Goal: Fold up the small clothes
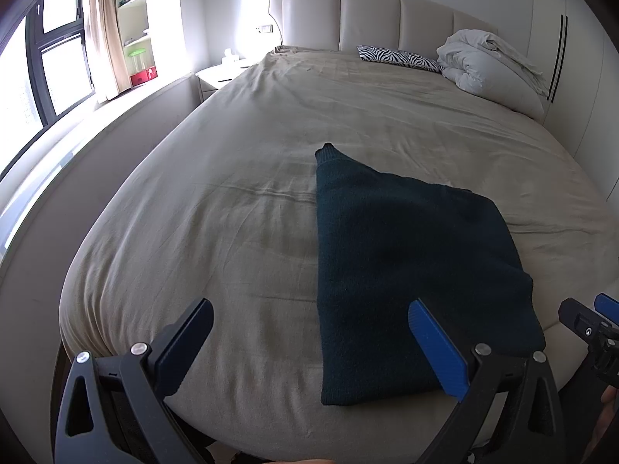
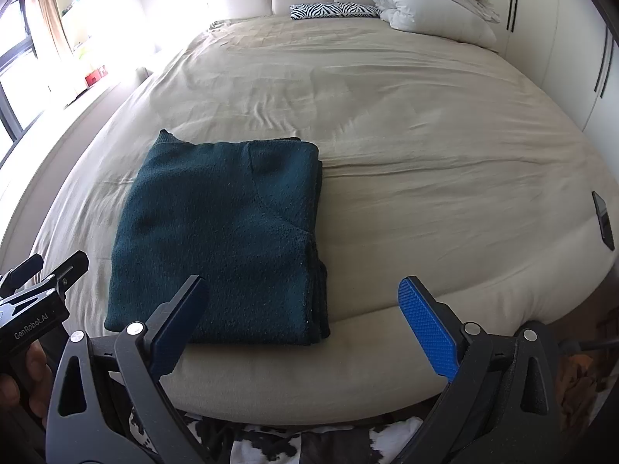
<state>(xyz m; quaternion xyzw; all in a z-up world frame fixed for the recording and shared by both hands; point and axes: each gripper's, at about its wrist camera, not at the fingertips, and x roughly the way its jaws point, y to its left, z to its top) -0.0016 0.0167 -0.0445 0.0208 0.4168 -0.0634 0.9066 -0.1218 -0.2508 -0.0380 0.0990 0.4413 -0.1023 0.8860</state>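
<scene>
The dark green sweater lies folded into a neat block on the bed, close to the near edge and a bit toward the window side. Its layers are stacked, and a piece of knit sticks out at the far left corner of the block.

I think this fold is nearly done or done. No claw is touching the sweater. The next move could be one more fold in half, or a pat to make it flat. For another fold, a claw would need to slide under the near edge, pinch all the layers at once, and lift them over without letting the stack slip apart.

The left claw is spread wide and holds nothing. It hangs above the near edge of the bed, with its blue finger over the sweater's near side. The right claw is spread wide too and holds nothing. It hangs just past the sweater's right side.

The right view shows the stacked layers along the sweater's right edge and a dark phone near the right edge of the bed. The left view does not show these. The left view shows more of the window and the shelf. Both views show the white duvet and the zebra pillow by the headboard, well apart from the sweater.
</scene>
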